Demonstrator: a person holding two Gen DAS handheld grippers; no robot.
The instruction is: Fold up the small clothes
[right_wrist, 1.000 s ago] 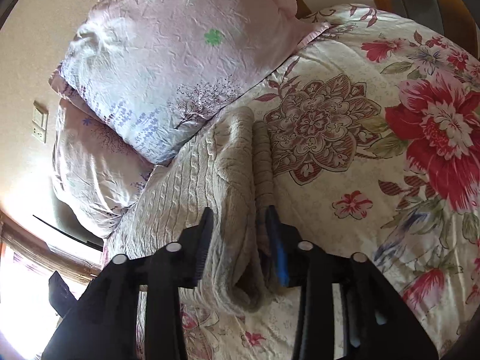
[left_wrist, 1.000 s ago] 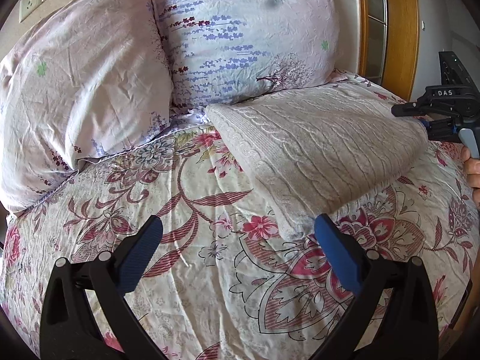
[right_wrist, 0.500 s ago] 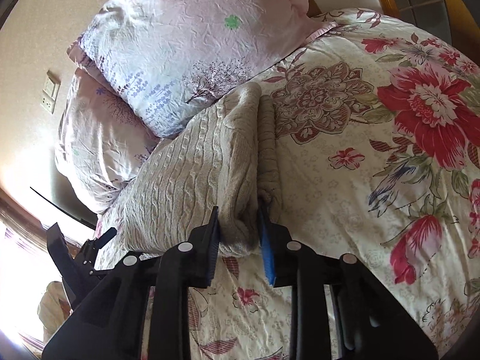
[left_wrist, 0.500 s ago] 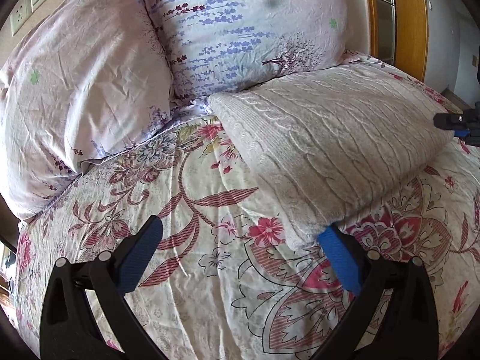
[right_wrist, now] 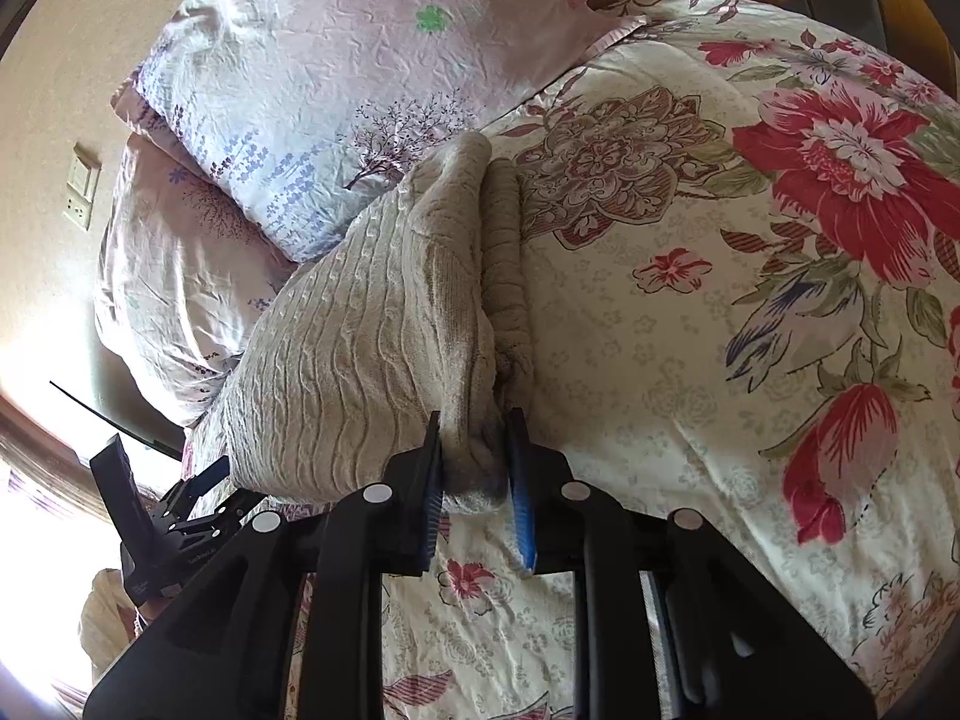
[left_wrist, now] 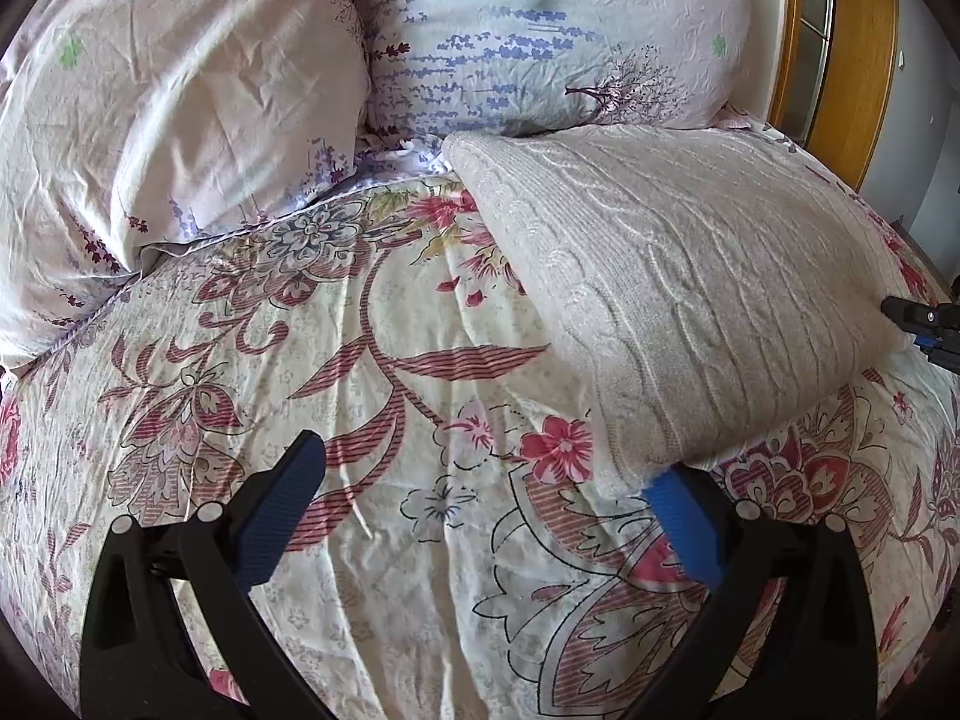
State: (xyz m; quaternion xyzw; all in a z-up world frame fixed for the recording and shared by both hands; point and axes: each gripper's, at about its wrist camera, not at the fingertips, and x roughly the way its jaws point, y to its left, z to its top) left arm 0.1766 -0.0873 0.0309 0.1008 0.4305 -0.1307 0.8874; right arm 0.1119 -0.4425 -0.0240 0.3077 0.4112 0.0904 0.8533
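Note:
A cream cable-knit sweater (left_wrist: 690, 276) lies folded on the flowered quilt (left_wrist: 372, 360), its far edge against the pillows. My left gripper (left_wrist: 480, 462) stands wide open at the sweater's near corner; that corner rests over the tip of its right blue pad (left_wrist: 684, 528), while the left pad is over bare quilt. In the right wrist view my right gripper (right_wrist: 474, 480) is shut on the sweater's (right_wrist: 360, 348) thick folded corner, both pads pressing the knit. The right gripper (left_wrist: 924, 324) shows at the sweater's far right corner. The left gripper (right_wrist: 174, 516) appears low on the left.
Two pale printed pillows (left_wrist: 180, 108) (left_wrist: 540, 30) lean at the head of the bed. A wooden frame (left_wrist: 864, 48) stands at the back right. A wall socket (right_wrist: 81, 186) is on the wall behind. Bare quilt (right_wrist: 750, 312) spreads right of the sweater.
My right gripper's pads have closed onto the sweater's folded corner. My left gripper has moved in toward the sweater, and its right pad now sits under the near corner.

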